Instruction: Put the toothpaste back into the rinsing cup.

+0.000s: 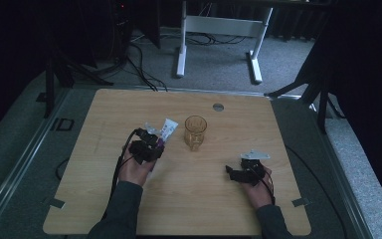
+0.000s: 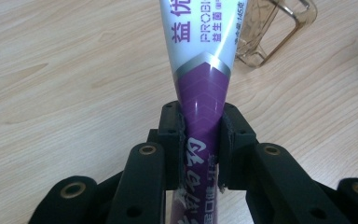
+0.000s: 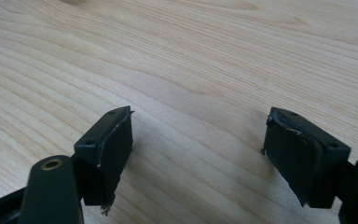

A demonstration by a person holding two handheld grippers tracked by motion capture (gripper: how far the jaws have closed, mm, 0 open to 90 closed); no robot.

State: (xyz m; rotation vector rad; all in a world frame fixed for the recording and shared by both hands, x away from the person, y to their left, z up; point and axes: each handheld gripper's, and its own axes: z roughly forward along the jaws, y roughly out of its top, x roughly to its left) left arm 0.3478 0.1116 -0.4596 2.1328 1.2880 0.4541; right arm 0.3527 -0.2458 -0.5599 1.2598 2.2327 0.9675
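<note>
The left tongs [image 2: 200,140] pinch a white-and-purple toothpaste tube [image 2: 204,60] with a silver chevron band, left of centre on the table [image 1: 104,199], just beside an amber glass mug [image 1: 195,132]. The right tongs [image 3: 198,154] are spread.

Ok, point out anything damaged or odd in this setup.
The right gripper has frayed, peeling pad edges on both jaws. Otherwise nothing stands out: the toothpaste tube sits squarely in the left gripper, and the amber cup stands upright.

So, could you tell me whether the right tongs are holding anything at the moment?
No, the right tongs stand wide open above the bare wooden table, with nothing between them.
</note>
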